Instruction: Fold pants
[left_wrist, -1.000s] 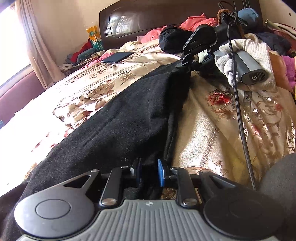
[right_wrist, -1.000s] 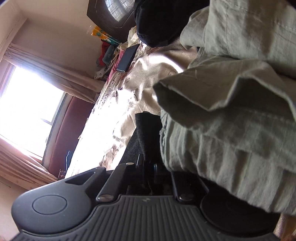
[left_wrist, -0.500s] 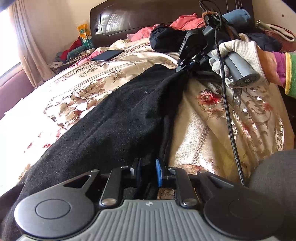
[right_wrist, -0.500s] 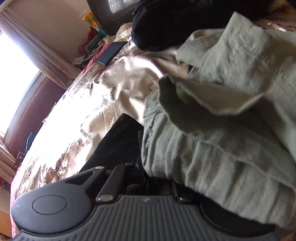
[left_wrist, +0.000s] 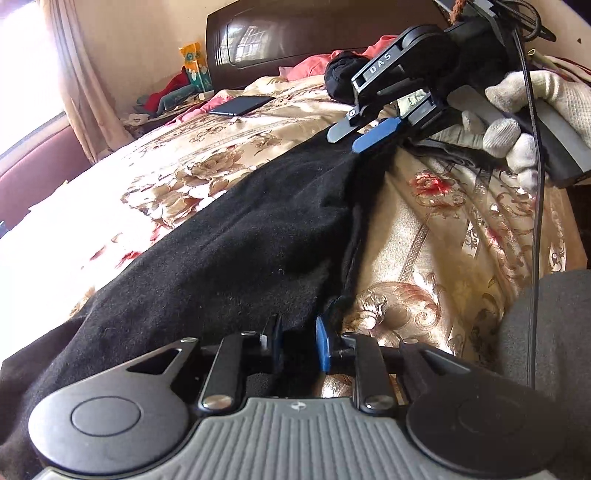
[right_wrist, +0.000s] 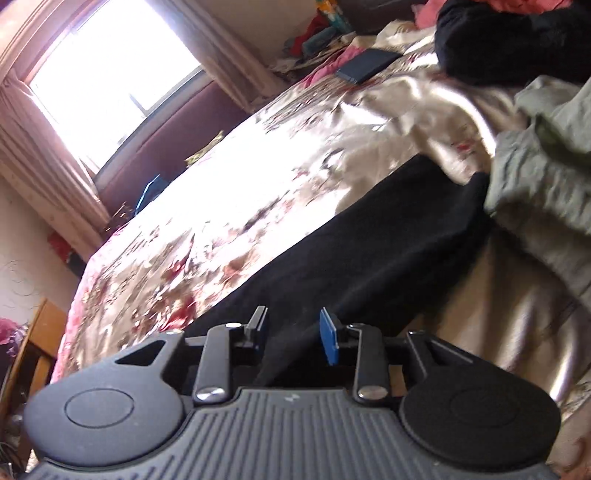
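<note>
A: Where are the black fleece pants (left_wrist: 229, 258)?
B: Spread on the floral satin bed cover (left_wrist: 443, 236), running from the left claw (left_wrist: 297, 341) forward to the right claw (left_wrist: 354, 134).
A: Are the claws clenched?
B: Left claw grasps the pants edge. Right claw (right_wrist: 293, 332) is released, fabric beneath it.

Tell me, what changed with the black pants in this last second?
The right tongs opened, let go of the far end of the black pants and lifted clear. The left tongs stayed closed on the near end, and the pants stayed stretched along the bed.
</note>
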